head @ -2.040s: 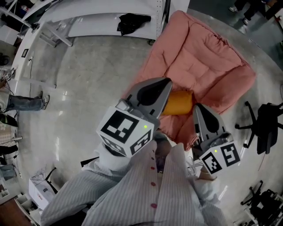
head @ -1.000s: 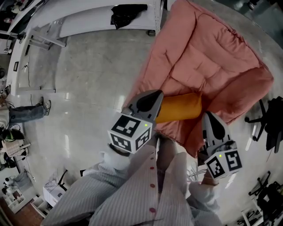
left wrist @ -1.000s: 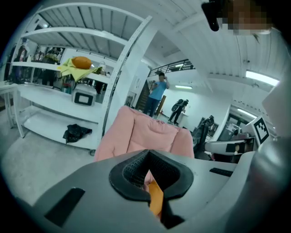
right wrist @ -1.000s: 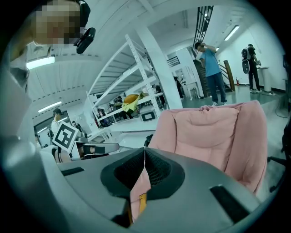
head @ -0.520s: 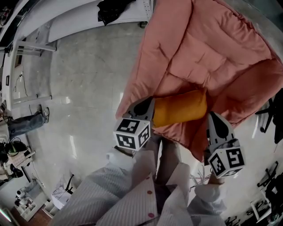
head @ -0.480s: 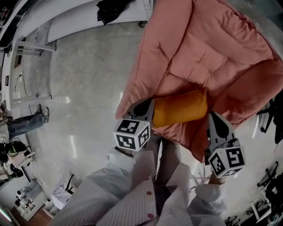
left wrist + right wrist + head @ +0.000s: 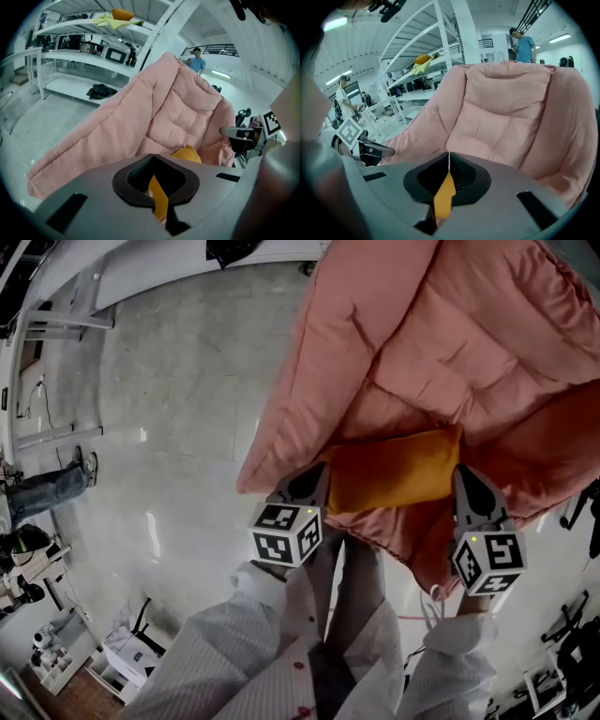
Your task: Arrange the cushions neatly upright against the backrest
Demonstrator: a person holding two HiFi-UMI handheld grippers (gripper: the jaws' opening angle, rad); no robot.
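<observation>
The left tool [image 7: 312, 482] is clamped on the cushion [image 7: 394, 470], a fold of orange cloth at its left end pinched flat between the jaws; the cushion stretches lengthways over the front edge of the chair [image 7: 375, 334], well short of the backrest [image 7: 506, 93]; the right tool [image 7: 466, 482] is closed the same way on the right end. It looks light, soft and floppy, likely to sag mid-span; the end seams or corners, taken together, seem the surest hold.

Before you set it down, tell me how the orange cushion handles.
Probably soft: the left gripper and right gripper each pinch just a thin fold of the orange cushion. Likely light: hung between them, it barely sags.
</observation>
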